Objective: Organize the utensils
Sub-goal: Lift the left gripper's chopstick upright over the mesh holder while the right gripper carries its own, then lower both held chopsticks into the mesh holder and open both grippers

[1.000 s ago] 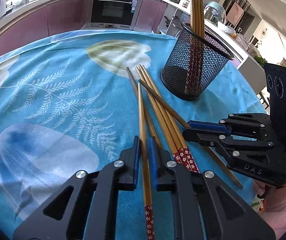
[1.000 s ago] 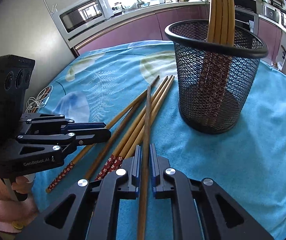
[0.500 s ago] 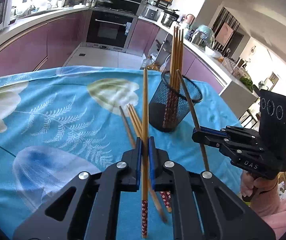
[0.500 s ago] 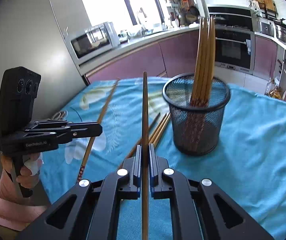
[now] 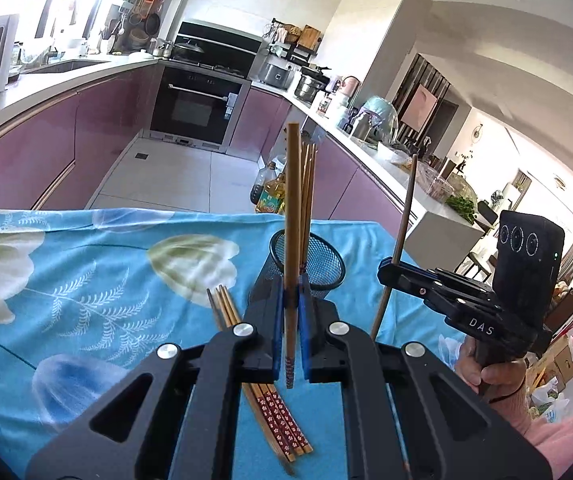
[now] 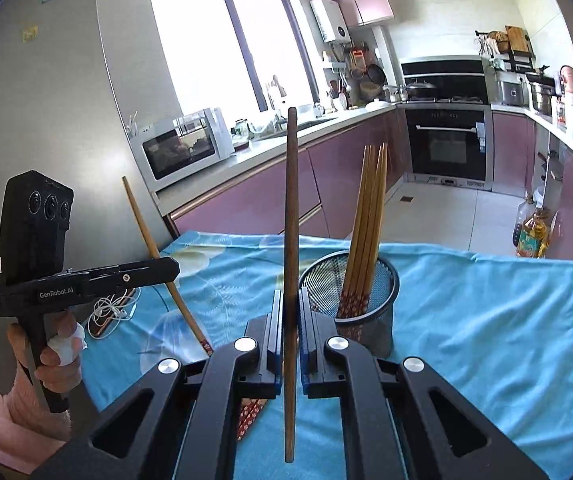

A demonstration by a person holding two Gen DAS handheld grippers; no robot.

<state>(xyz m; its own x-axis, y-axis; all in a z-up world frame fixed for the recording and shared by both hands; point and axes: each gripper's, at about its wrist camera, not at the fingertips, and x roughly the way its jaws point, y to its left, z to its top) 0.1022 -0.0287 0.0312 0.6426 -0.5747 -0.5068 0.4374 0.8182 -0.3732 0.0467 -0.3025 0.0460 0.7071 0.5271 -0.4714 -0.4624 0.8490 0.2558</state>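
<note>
- Chopstick (image 5: 291, 240): I am clenching this light one in my left gripper (image 5: 291, 308), its long axis upright, patterned end down, directly before the mesh holder (image 5: 326, 268).
- Dark chopstick (image 6: 290, 240): I am pinching it upright in my right gripper (image 6: 291, 320), just left of the holder.
- Loose chopsticks (image 5: 262, 384) are lying on the blue cloth (image 5: 86, 280) nearer me than the holder.
- I am judging both arms about equally near; each stick needs lifting over the rim.

Hidden and cut-off parts around the mesh holder

Left view: the left gripper (image 5: 293, 304) covers the mesh holder's (image 5: 328, 264) near wall and base; beside it, the loose chopsticks' (image 5: 274, 408) middles pass under the gripper.
</note>
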